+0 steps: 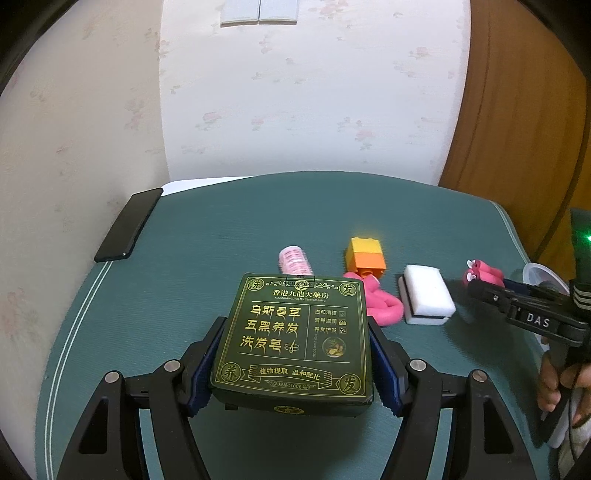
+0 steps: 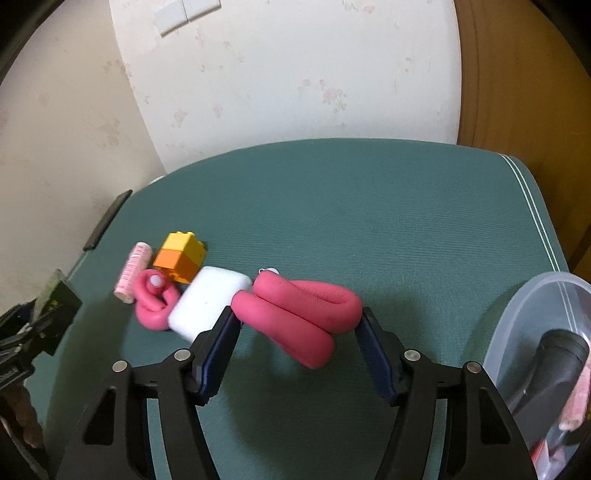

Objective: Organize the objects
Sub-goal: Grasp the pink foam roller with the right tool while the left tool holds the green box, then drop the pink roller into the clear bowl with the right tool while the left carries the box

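With the left tool (image 1: 295, 373) clamped on the dark green printed box (image 1: 295, 339), keep the right tool (image 2: 299, 347) squeezing the folded pink foam tube (image 2: 299, 314) while carrying toward the clear plastic bin (image 2: 535, 317) at three o'clock.

Before me a teal cloth-covered table (image 1: 258, 206) meets a cream wall with faint pink flowers (image 1: 295, 92), white switches (image 1: 258, 14) above, a wooden door (image 1: 524, 110) beside it.

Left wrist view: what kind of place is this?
Likely a room in a home: floral wallpaper, a wall switch plate and a wooden door behind a table under a green cloth. The clear container suggests tidying.
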